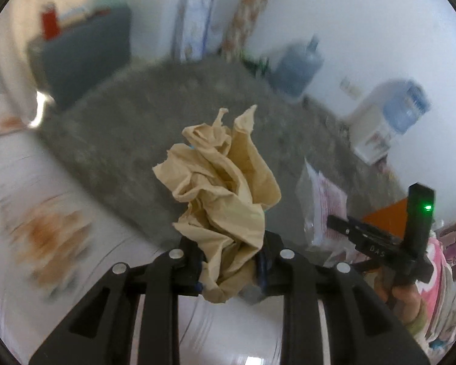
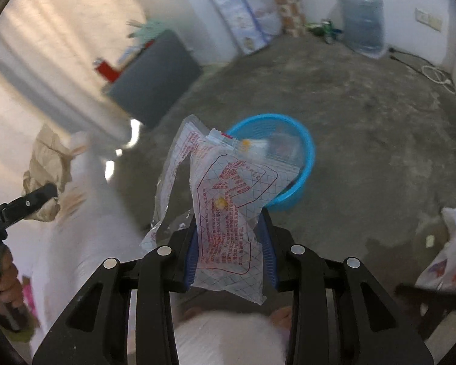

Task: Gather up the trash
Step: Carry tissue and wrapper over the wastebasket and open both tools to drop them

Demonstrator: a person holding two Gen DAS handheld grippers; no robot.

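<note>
In the left wrist view my left gripper (image 1: 232, 263) is shut on a crumpled beige paper (image 1: 225, 182), which sticks up past the fingertips over the grey floor. In the right wrist view my right gripper (image 2: 229, 245) is shut on a clear plastic wrapper with red print (image 2: 228, 213), pinched between its blue pads (image 2: 266, 243). Just beyond that wrapper, a round blue basket (image 2: 307, 152) stands on the floor with some trash inside. The left gripper (image 2: 42, 196) and its beige paper (image 2: 47, 164) show at the left edge, and the right gripper (image 1: 340, 225) with the wrapper (image 1: 325, 200) appears at the right of the left wrist view.
A white-covered surface (image 2: 85, 213) lies at the left. Behind it stands a dark grey box (image 2: 158, 79). A water jug (image 2: 361, 18) and a white cable (image 2: 434, 74) are at the far wall. A white plastic bag (image 2: 450, 252) rests at the right.
</note>
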